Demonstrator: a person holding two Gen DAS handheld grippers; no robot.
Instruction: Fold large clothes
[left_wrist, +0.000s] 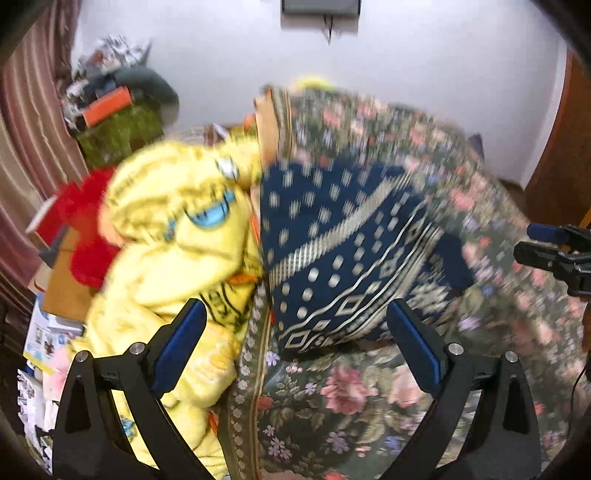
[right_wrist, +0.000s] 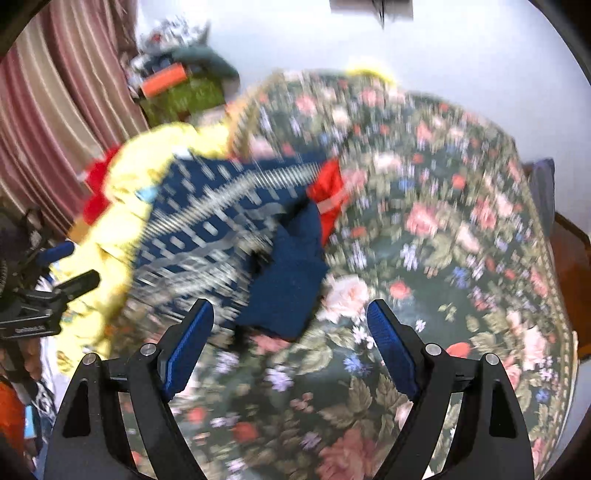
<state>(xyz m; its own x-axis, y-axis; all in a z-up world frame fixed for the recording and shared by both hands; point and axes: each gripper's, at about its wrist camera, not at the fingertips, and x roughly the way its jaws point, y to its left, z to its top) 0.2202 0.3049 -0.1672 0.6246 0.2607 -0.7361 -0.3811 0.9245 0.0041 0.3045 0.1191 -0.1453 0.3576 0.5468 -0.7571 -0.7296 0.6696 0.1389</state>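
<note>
Navy cloth with pale dots and zigzag bands (left_wrist: 332, 258) lies crumpled on a dark green floral bedspread (left_wrist: 332, 406), its lower hem curling just ahead of the left gripper (left_wrist: 295, 332), whose jaws stand wide apart with nothing between them. Against the cloth's left edge presses a yellow printed blanket (left_wrist: 177, 236), heaped and spilling toward the bed's side, with something red (left_wrist: 85, 229) behind it. From the right wrist view the navy cloth (right_wrist: 229, 236) shows a plain dark blue fold (right_wrist: 291, 273) reaching toward the right gripper (right_wrist: 291, 332), whose jaws are also wide and hold nothing; a small red piece (right_wrist: 328, 195) sits at the cloth's far edge. Open floral bedspread (right_wrist: 443, 258) stretches to the right of the cloth. Both views are blurred. A striped curtain (left_wrist: 33, 122) hangs at left, beside a cluttered pile (left_wrist: 114, 92) against the white wall (left_wrist: 406, 74).
</note>
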